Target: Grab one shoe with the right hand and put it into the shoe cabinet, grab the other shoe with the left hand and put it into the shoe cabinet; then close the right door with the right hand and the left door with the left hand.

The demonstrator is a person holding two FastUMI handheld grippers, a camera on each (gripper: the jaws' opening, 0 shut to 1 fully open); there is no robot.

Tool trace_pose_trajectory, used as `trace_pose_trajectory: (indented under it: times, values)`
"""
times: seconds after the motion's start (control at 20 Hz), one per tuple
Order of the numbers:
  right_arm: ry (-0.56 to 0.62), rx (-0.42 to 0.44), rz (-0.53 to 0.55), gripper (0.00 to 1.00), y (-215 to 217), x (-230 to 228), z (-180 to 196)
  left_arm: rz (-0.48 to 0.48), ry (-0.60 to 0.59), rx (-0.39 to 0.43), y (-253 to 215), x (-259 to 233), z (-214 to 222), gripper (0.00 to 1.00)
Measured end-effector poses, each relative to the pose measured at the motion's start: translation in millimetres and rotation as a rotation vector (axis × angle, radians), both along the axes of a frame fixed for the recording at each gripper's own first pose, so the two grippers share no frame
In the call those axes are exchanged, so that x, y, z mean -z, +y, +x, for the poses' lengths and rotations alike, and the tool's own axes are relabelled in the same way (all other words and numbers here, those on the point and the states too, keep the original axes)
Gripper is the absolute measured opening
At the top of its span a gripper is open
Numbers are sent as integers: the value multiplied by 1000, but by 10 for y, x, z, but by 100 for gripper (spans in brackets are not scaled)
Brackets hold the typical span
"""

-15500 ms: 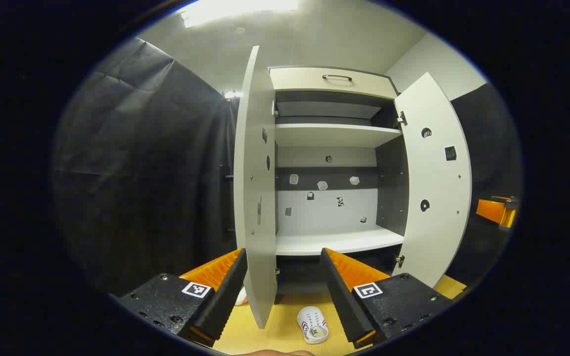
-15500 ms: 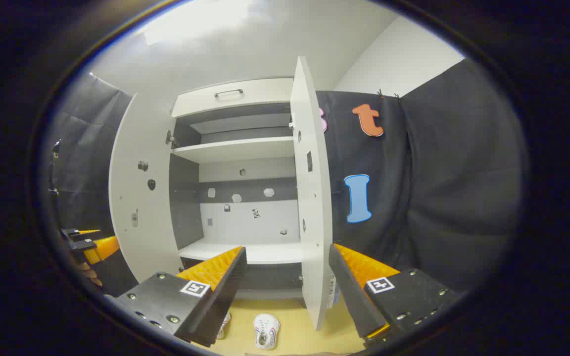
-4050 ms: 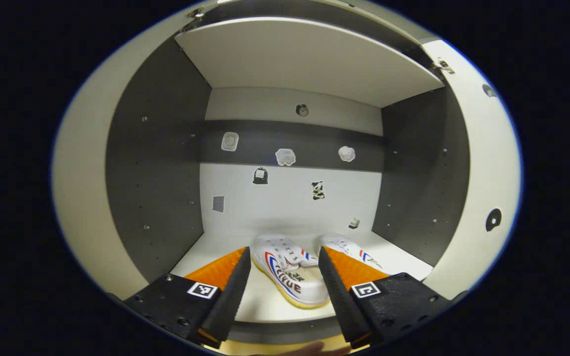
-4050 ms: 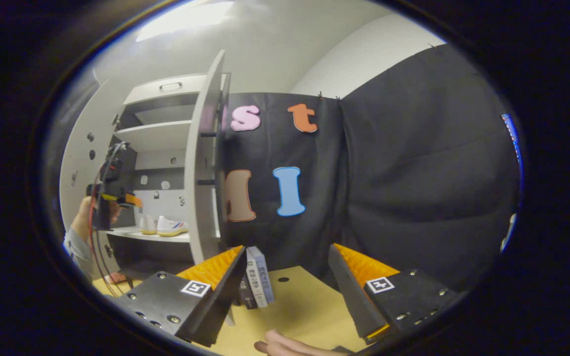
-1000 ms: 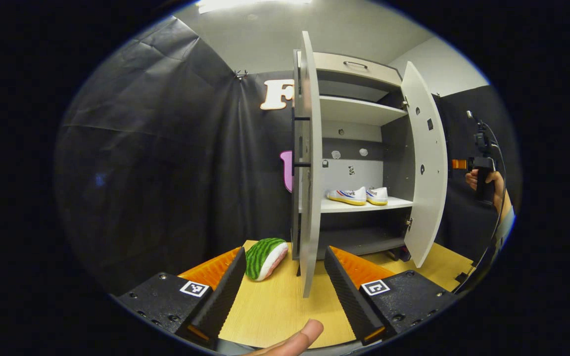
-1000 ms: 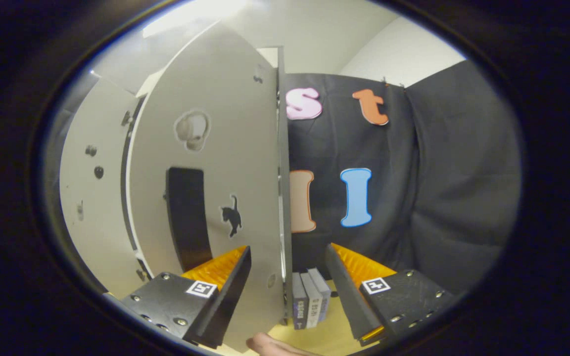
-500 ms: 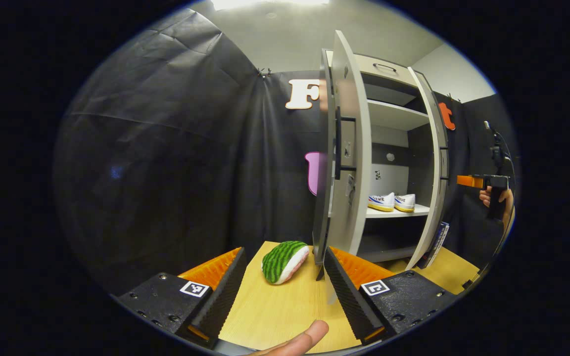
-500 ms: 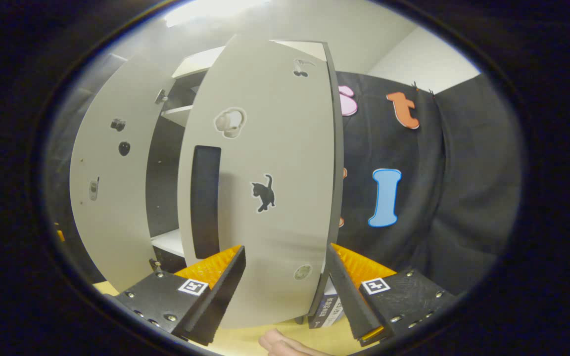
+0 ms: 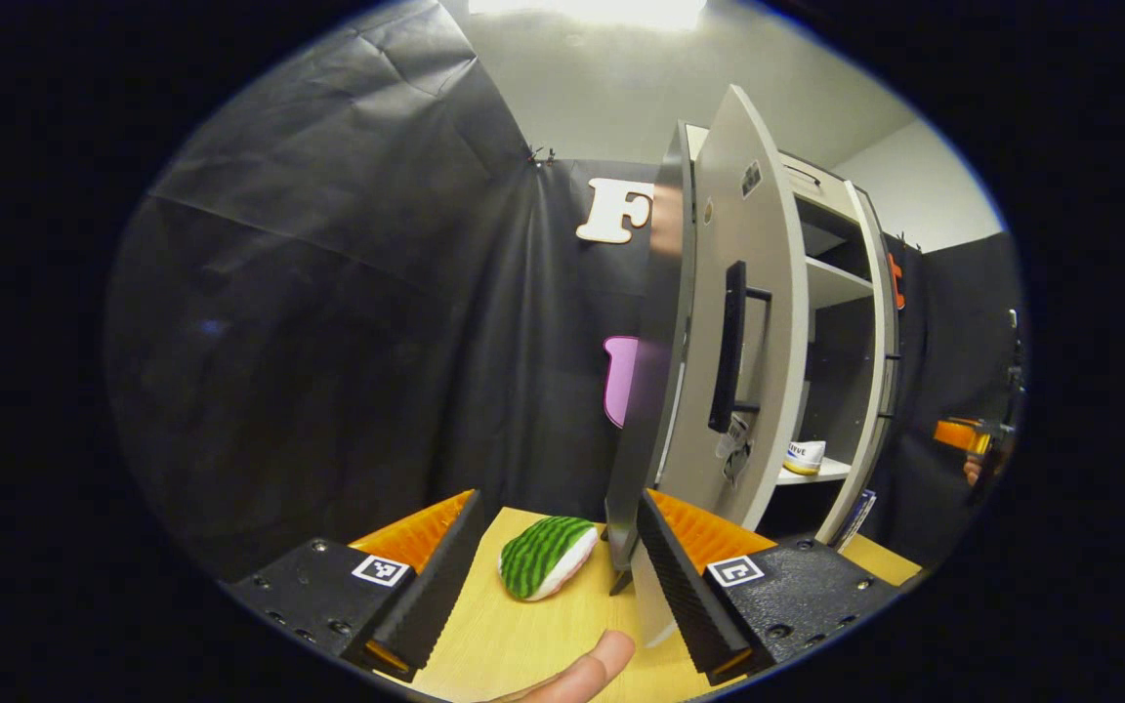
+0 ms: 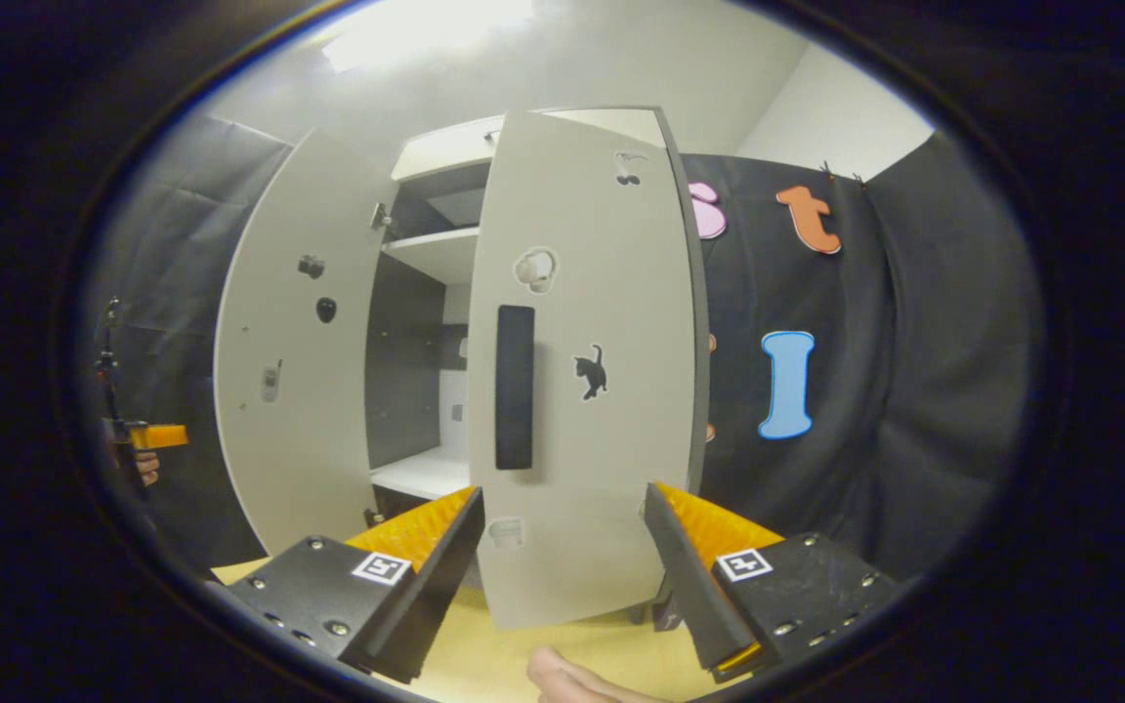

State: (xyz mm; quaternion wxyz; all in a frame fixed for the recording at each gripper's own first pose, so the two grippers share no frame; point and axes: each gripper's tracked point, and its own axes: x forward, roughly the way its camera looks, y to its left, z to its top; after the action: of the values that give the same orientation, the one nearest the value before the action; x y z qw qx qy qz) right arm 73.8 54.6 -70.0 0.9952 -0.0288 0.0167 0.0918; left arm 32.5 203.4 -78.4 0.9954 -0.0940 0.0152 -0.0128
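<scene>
Beside the shoe cabinet, a watermelon cushion lies near the left door; both grippers' fingers are apart, holding nothing.

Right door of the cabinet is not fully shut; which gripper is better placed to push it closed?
Right. In the right gripper view, the right door shows its outer face directly ahead of the open right gripper. The left gripper is at the left door, by its edge.
</scene>
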Motion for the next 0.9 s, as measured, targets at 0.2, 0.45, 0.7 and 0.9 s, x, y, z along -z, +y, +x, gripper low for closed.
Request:
trace_pose_trajectory:
  times: [0.2, 0.45, 0.7, 0.9]
  values:
    - [5, 21, -1, 98, 64, 188, -444, 14, -4, 45, -69, -89, 349, 92]
    - [21, -25, 118, 98, 201, 438, -1024, -6, 7, 115, -248, -186, 672, 95]
    - [11, 40, 130, 99, 49, 490, -1285, 57, 40, 143, -425, -316, 769, 91]
    - [-25, 24, 138, 97, -5, 435, -1456, 96, 59, 99, -539, -411, 779, 91]
